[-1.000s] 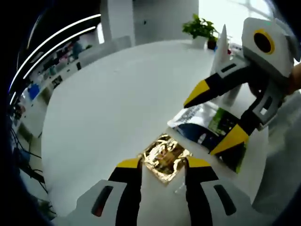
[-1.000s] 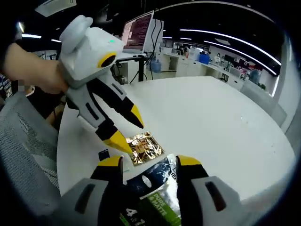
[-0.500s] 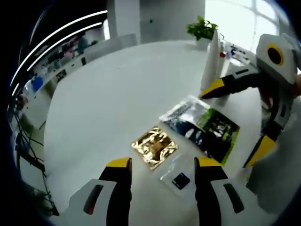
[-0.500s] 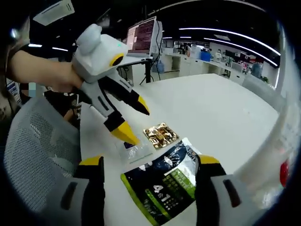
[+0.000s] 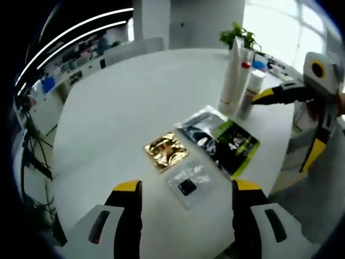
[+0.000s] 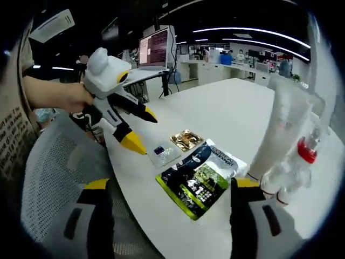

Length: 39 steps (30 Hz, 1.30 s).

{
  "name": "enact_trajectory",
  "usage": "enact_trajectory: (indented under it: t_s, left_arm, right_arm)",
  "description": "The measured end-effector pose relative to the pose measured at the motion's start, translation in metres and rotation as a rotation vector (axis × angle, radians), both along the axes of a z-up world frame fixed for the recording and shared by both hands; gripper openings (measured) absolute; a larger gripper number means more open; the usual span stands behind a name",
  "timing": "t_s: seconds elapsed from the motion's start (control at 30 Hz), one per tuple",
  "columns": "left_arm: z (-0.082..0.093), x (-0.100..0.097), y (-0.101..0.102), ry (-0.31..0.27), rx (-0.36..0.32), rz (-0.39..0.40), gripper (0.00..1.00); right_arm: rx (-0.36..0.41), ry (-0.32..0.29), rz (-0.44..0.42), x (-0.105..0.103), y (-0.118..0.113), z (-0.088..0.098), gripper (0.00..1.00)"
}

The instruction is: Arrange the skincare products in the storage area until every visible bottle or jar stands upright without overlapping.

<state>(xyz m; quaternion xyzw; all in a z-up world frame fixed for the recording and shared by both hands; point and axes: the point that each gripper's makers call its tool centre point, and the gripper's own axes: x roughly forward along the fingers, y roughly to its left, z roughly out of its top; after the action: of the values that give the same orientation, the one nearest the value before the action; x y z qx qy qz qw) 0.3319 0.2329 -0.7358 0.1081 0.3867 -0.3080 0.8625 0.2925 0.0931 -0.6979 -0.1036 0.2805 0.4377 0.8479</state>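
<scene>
Three flat packs lie on the white round table point(image 5: 118, 102): a gold sachet point(image 5: 166, 152), a clear sachet with a dark square point(image 5: 190, 183) and a dark-and-green pouch point(image 5: 218, 141). Behind them a tall white tube point(image 5: 232, 81) stands upright, with a smaller red-capped bottle point(image 5: 251, 94) beside it. My left gripper point(image 5: 187, 186) hangs open above the table's near edge, holding nothing. My right gripper point(image 5: 288, 126) is open off the table's right side. In the right gripper view, the right gripper point(image 6: 171, 184) is open before the pouch point(image 6: 202, 175), tube point(image 6: 280, 129) and bottle point(image 6: 294, 167); the left gripper point(image 6: 140, 129) is left of the gold sachet point(image 6: 186, 138) and clear sachet point(image 6: 165, 154).
A mesh chair point(image 6: 48, 167) stands at the table's edge under the left gripper, and a person's hand point(image 6: 59, 94) holds that gripper. A potted plant point(image 5: 237, 36) sits at the far rim. Desks and a monitor point(image 6: 153, 48) lie beyond the table.
Both grippers have drawn back from the packs and their jaws have spread wider. The tube and bottle have come into the right gripper view. The packs lie where they were.
</scene>
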Motion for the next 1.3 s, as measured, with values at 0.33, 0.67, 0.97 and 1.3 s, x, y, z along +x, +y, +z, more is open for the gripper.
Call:
enact_trajectory:
  t_s: [0.33,0.67,0.97,1.3]
  left_arm:
    - [0.017,-0.024,0.004,0.004,-0.058,0.061,0.81]
    - [0.037,-0.054,-0.005,0.013,-0.118,0.045,0.97]
    - [0.053,-0.049,0.007,-0.07,-0.198,0.15,0.97]
    - [0.049,-0.052,0.009,-0.076,-0.167,0.149,0.96]
  right_arm:
    - [0.024,-0.021,-0.224,-0.007,-0.066,0.022,0.99]
    - [0.052,-0.049,-0.331,-0.014,-0.092,0.03,0.99]
    - [0.065,-0.051,-0.371,-0.012,-0.097,0.029,0.99]
    - [0.067,-0.044,-0.361,-0.012,-0.095,0.028,0.99]
